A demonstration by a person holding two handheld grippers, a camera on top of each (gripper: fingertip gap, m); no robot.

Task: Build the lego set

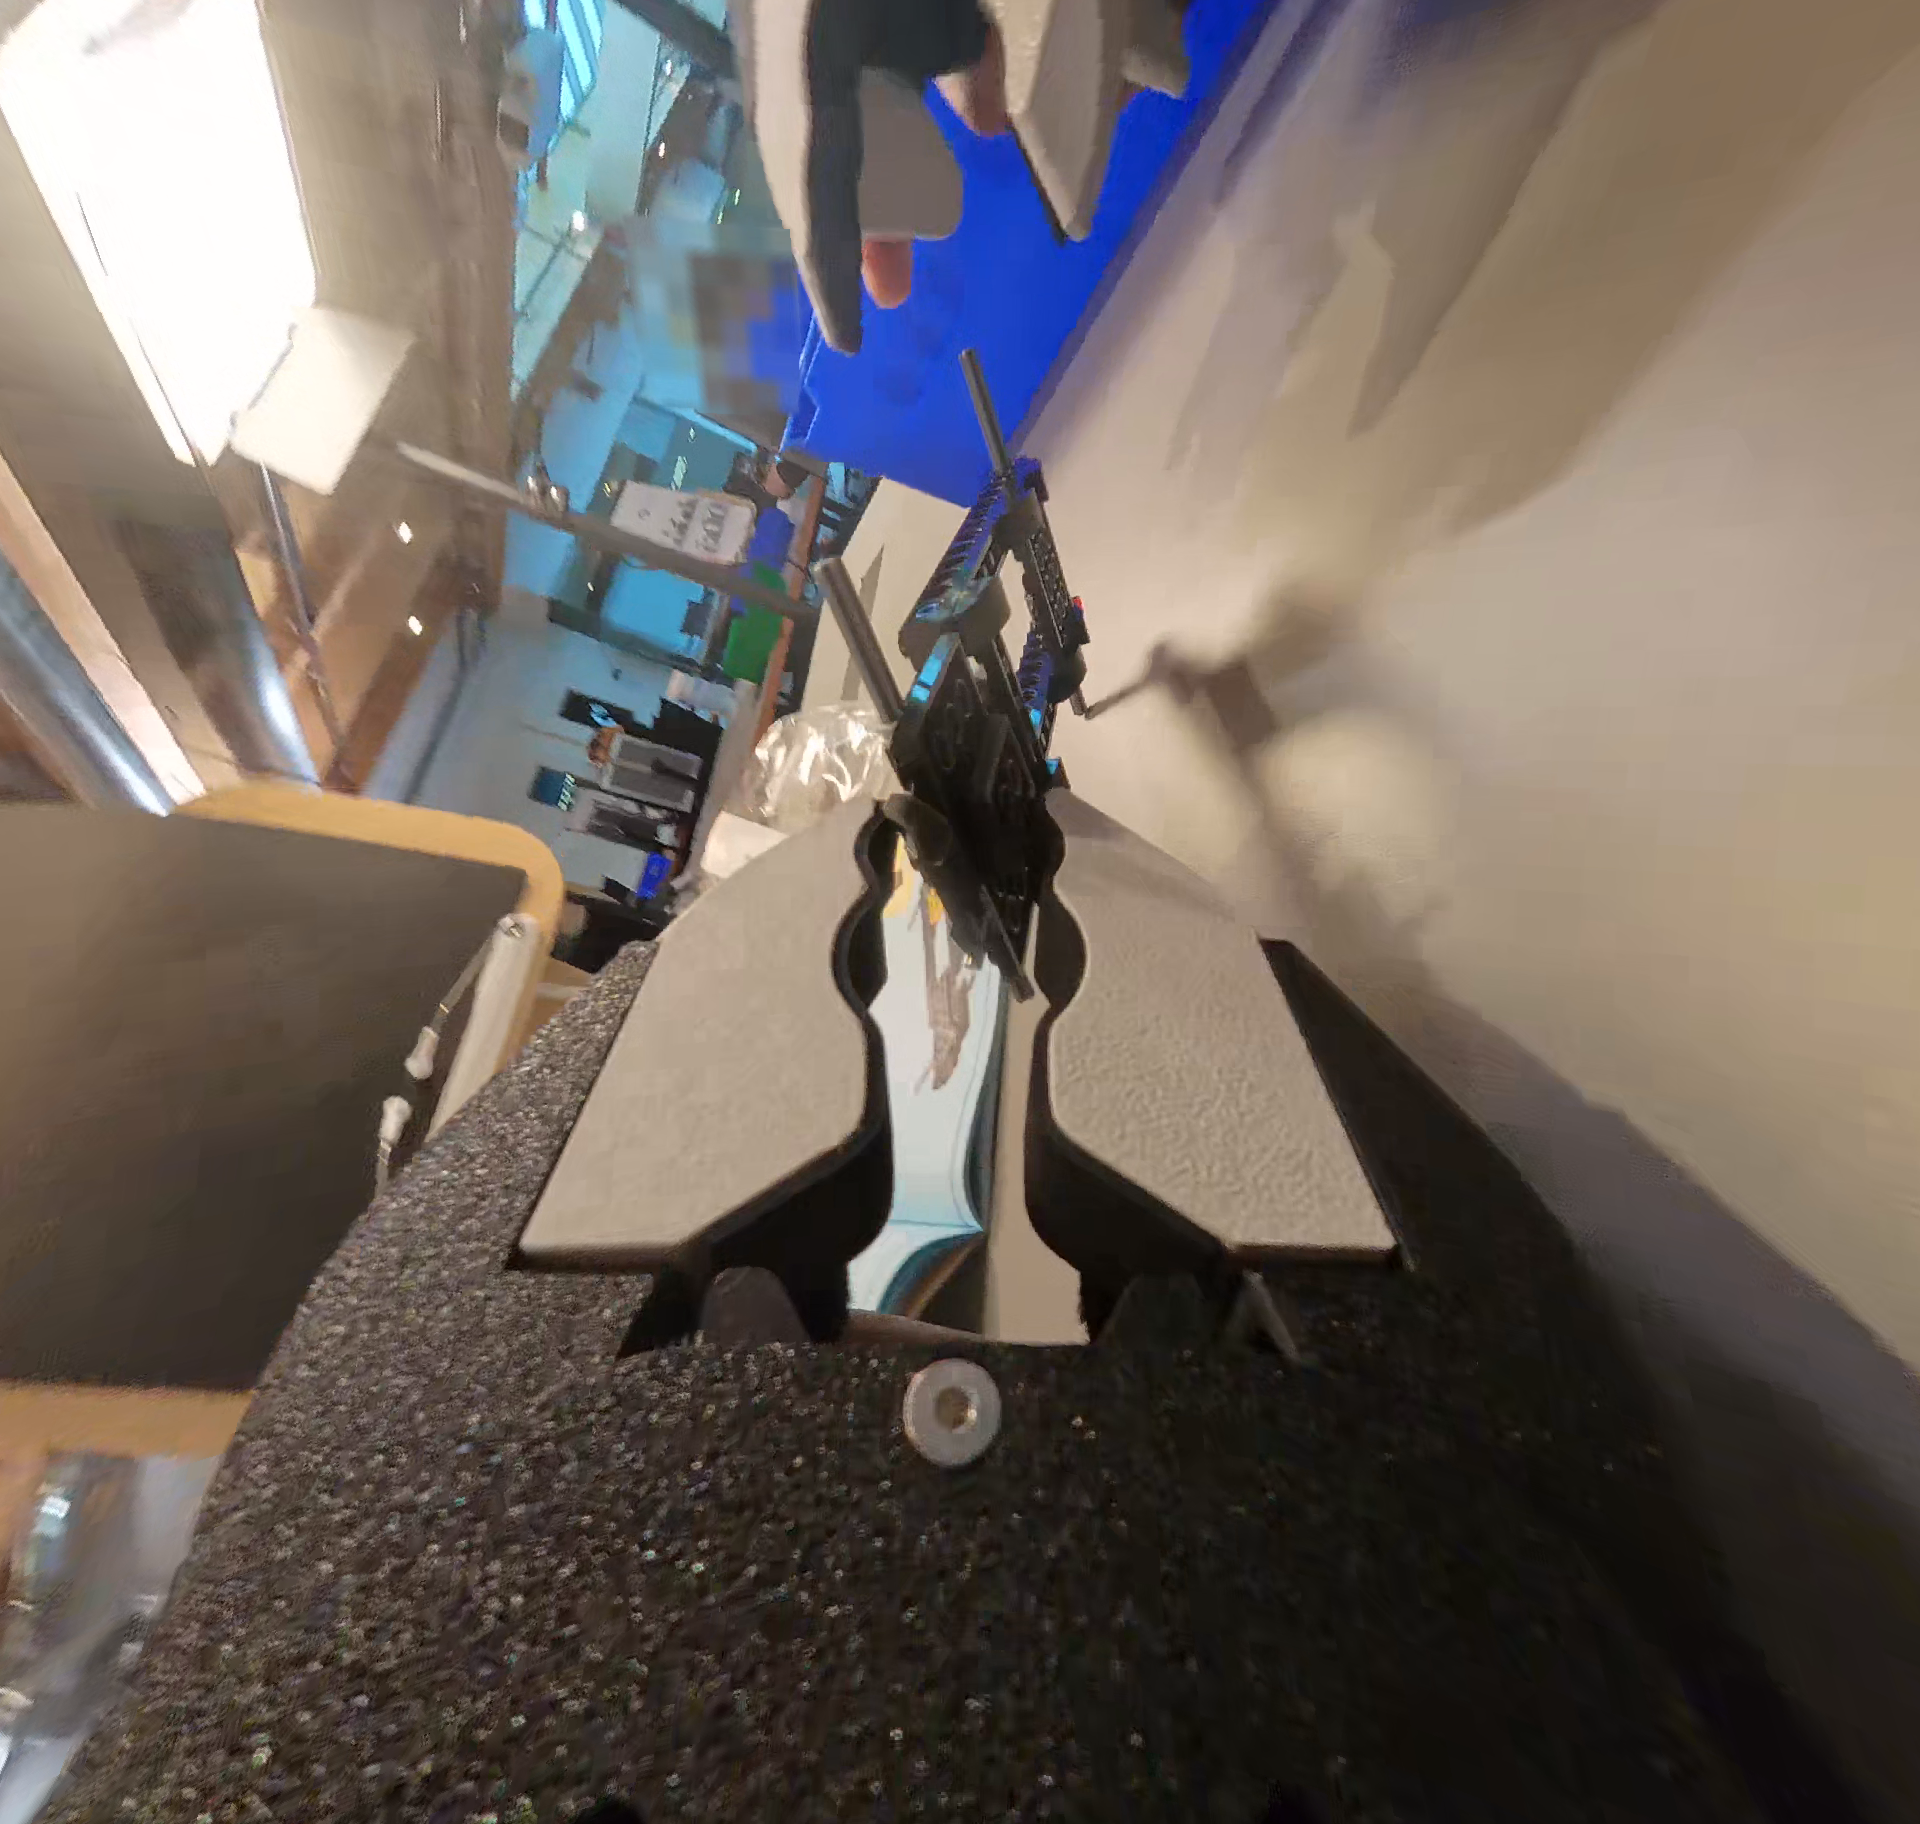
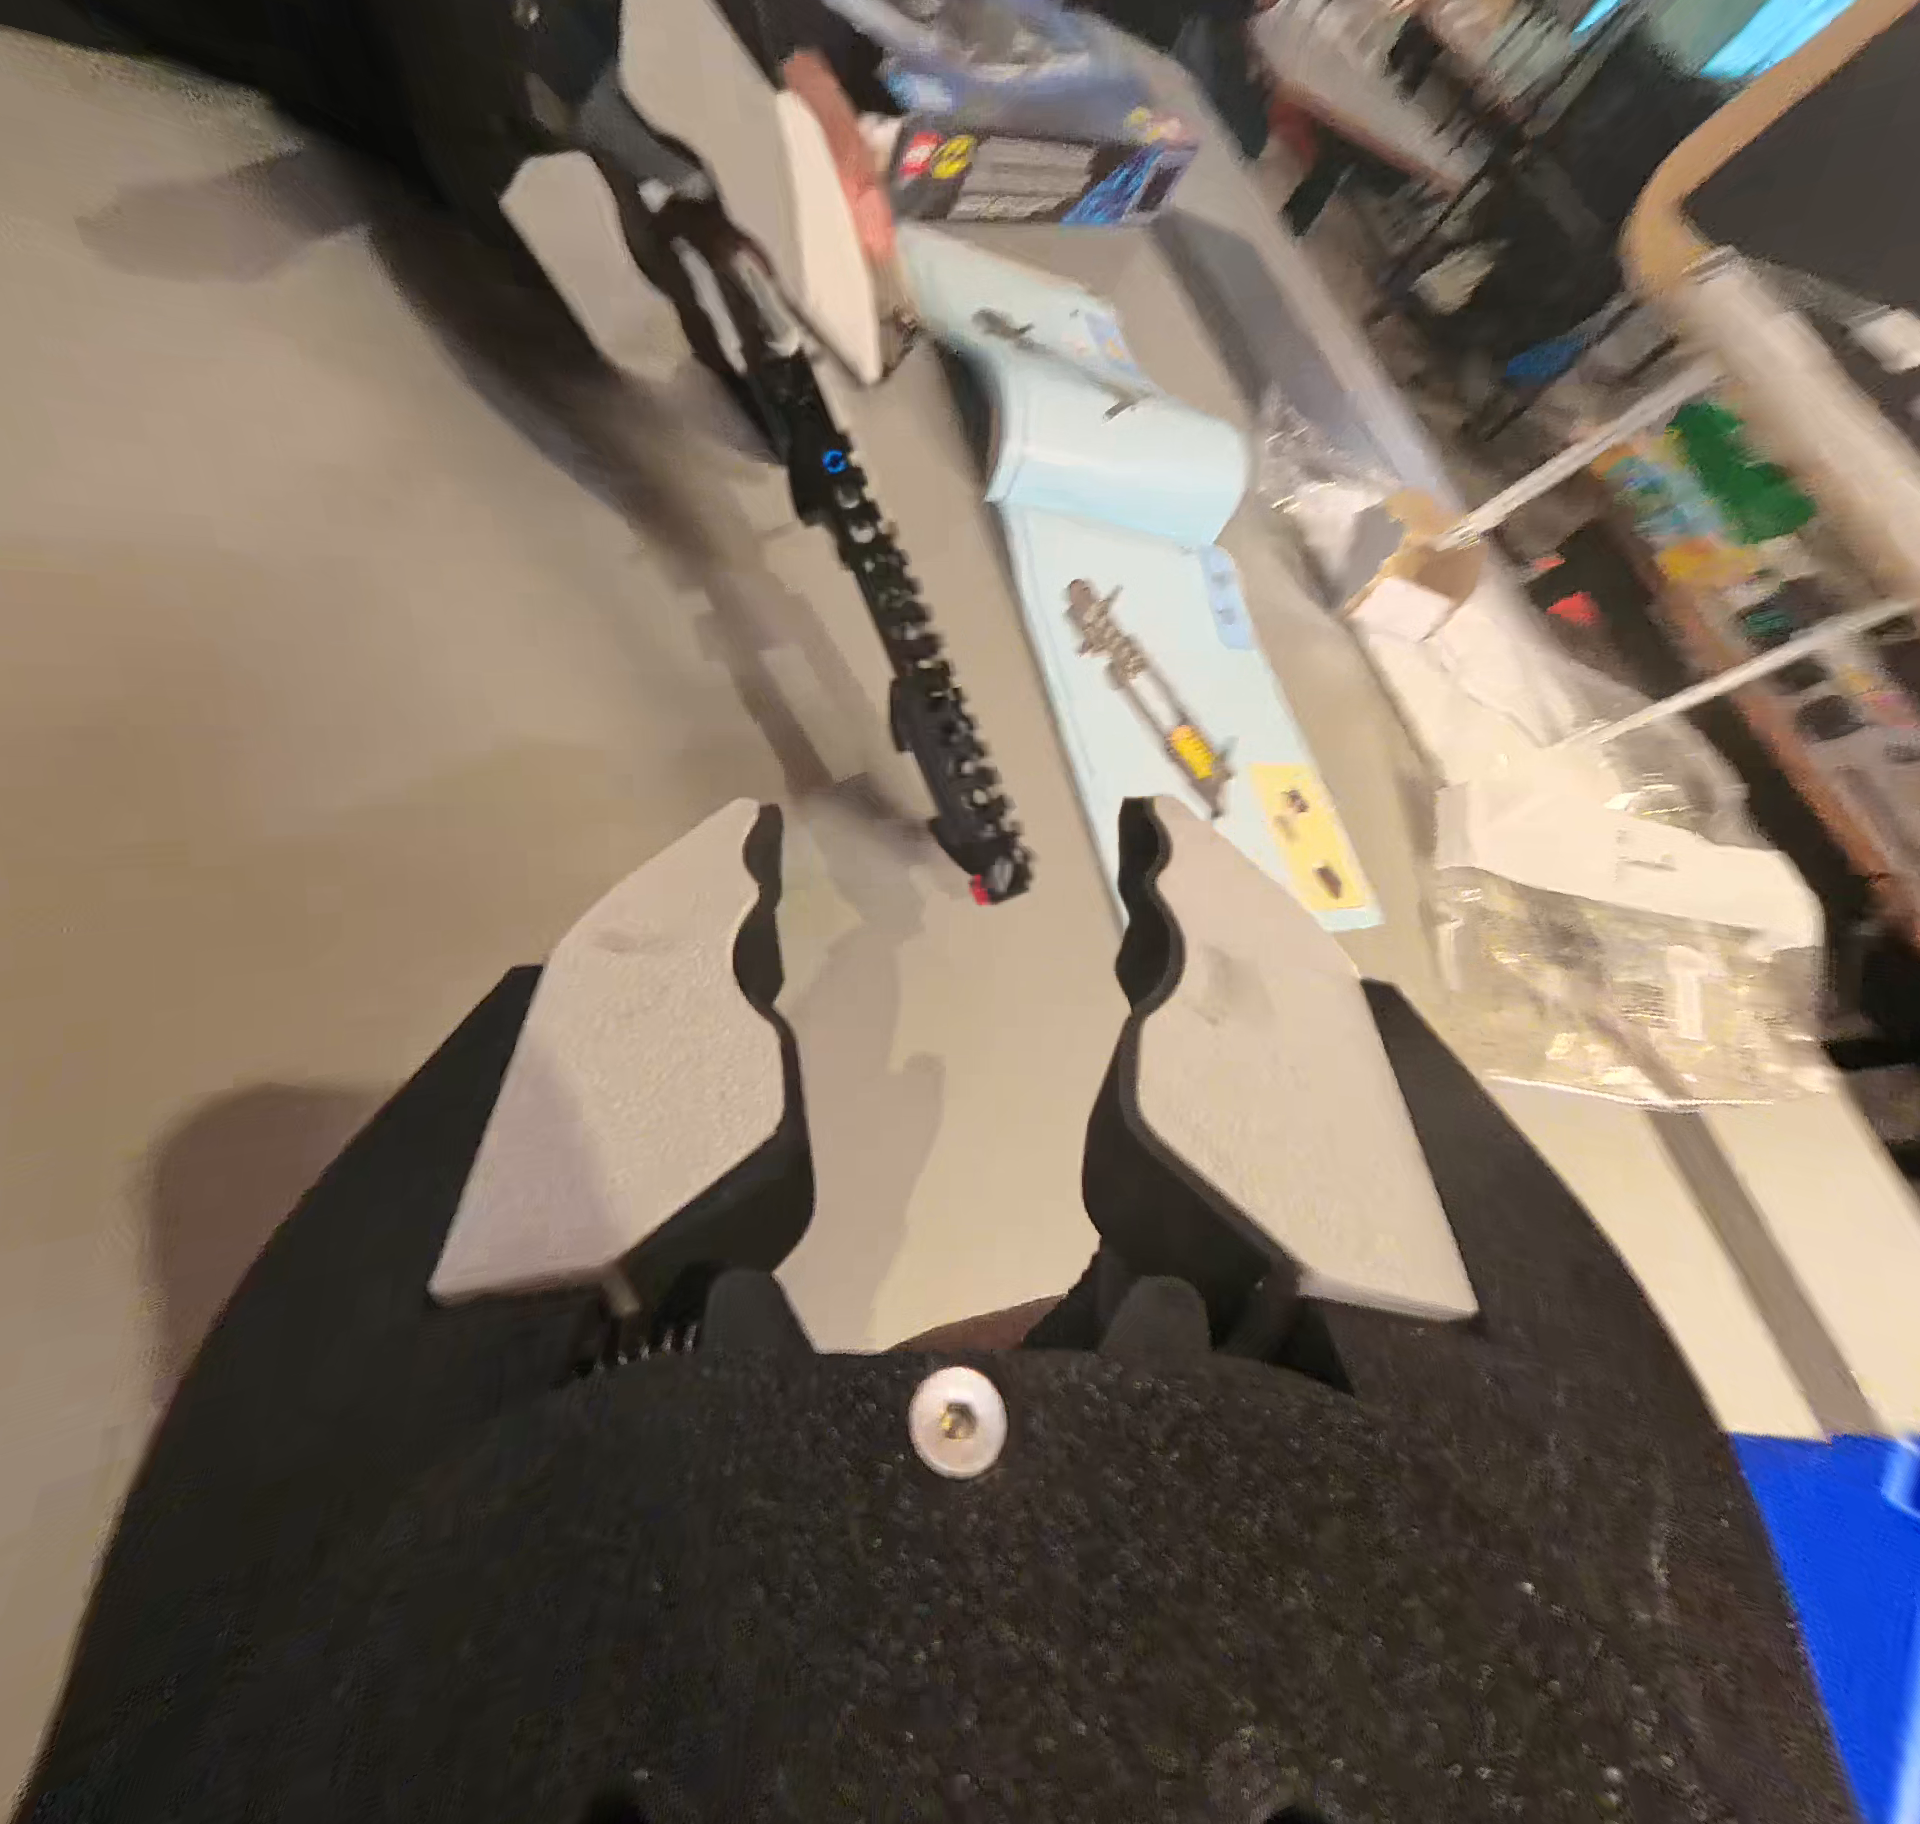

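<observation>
One black brick beam is being gripped at its far end by the left jaws; its long axis is running from 11 o'clock down to the right jaws, which are being held released, the free end lying between their tips.

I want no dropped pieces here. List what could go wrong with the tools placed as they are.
1. The left tool pinches only one end of the long black brick assembly, so the free end could sag or twist loose.
2. The open right tool sits close to that free end; a nudge might knock it onto the instruction booklet.

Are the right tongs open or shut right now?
Open. The right tongs stand spread with bare table between them; the black brick assembly lies just beyond their tips, untouched.
</observation>
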